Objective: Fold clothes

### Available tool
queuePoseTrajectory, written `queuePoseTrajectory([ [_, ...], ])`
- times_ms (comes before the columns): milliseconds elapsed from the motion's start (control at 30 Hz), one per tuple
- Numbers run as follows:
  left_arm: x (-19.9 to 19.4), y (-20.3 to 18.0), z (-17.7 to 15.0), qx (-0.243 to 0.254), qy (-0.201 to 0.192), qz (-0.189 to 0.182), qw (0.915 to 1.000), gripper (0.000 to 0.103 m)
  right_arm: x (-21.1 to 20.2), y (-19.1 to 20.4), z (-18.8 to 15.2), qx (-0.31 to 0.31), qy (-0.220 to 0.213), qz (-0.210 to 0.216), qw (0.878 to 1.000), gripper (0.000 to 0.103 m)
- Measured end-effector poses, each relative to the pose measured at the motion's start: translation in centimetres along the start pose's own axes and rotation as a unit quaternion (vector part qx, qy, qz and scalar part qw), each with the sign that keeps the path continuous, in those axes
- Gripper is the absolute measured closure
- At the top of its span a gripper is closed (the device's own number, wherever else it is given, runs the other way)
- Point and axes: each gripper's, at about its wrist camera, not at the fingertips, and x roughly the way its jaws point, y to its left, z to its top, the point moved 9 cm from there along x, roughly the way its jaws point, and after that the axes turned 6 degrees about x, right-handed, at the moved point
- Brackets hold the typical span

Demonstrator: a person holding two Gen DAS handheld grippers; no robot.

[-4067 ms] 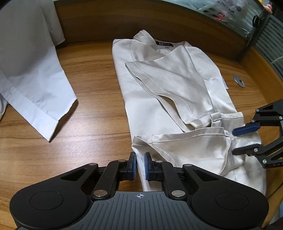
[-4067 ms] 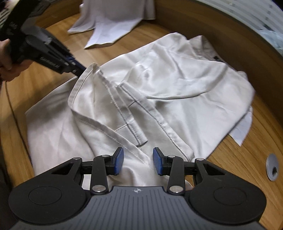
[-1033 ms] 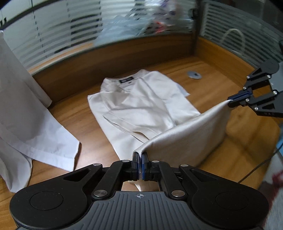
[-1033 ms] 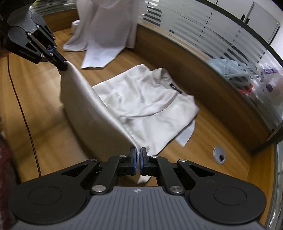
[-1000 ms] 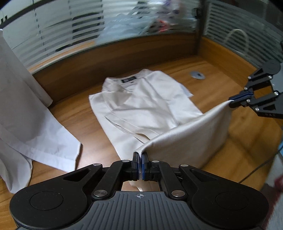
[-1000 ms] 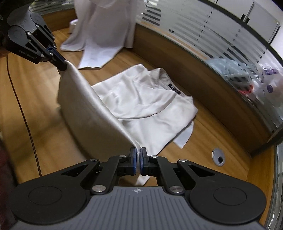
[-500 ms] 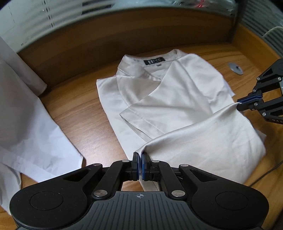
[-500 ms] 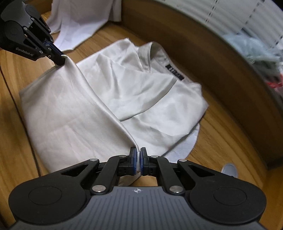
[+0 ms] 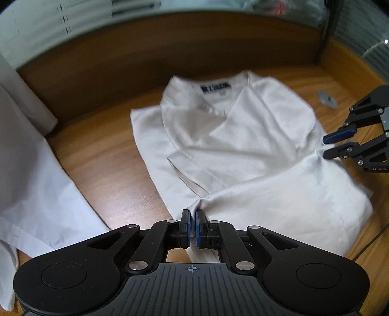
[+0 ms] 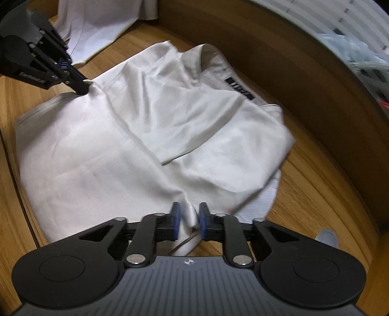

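A cream satin shirt (image 9: pixel 243 145) lies on the wooden desk (image 9: pixel 102 175) with its collar and black label at the far side. Its lower half is folded up over the body. My left gripper (image 9: pixel 193 218) sits low at the fold's near left corner, its jaws just starting to open, with the hem still pinched between them. In the right wrist view the shirt (image 10: pixel 170 116) fills the middle and the left gripper (image 10: pixel 83 88) is at its far left corner. My right gripper (image 10: pixel 188 216) is opening; the hem stands loose between its parted pads. The left wrist view shows the right gripper (image 9: pixel 327 145) at the right.
A white garment (image 9: pixel 29 170) lies crumpled at the left and hangs over the desk's back wall; in the right wrist view the same white garment (image 10: pixel 97 19) is at the top. A round cable grommet (image 9: pixel 327 99) is set in the desk beyond the shirt's right side. A frosted glass partition backs the desk.
Both grippers came down and forward with the lifted hem, and the lower half now rests on the shirt. The right jaws have parted from the cloth; the left shows a slight gap.
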Motion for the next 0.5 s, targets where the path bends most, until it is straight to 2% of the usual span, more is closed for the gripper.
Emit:
queuePoseTrajectory([
  [133, -2.7, 0.5, 0.0, 0.015, -0.024, 0.013, 0.9995, 0.096, -2.9, -0.7, -0.2, 0.014, -0.026, -0.004, 1.000, 0.079],
  [267, -5.2, 0.3, -0.9, 0.037, -0.029, 0.017, 0.9988, 0.093, -5.7, -0.3, -1.4, 0.010, -0.038, -0.008, 0.999, 0.076],
  [400, -7.4, -1.4, -2.6, 0.090, -0.031, 0.023, 0.9953, 0.066, -8.0, 1.1, -3.1, -0.009, -0.050, -0.010, 0.999, 0.070],
  [500, -8.2, -3.4, -4.0, 0.135, -0.028, 0.023, 0.9902, 0.055, -8.8, 2.6, -4.4, -0.032, -0.052, -0.014, 0.998, 0.067],
])
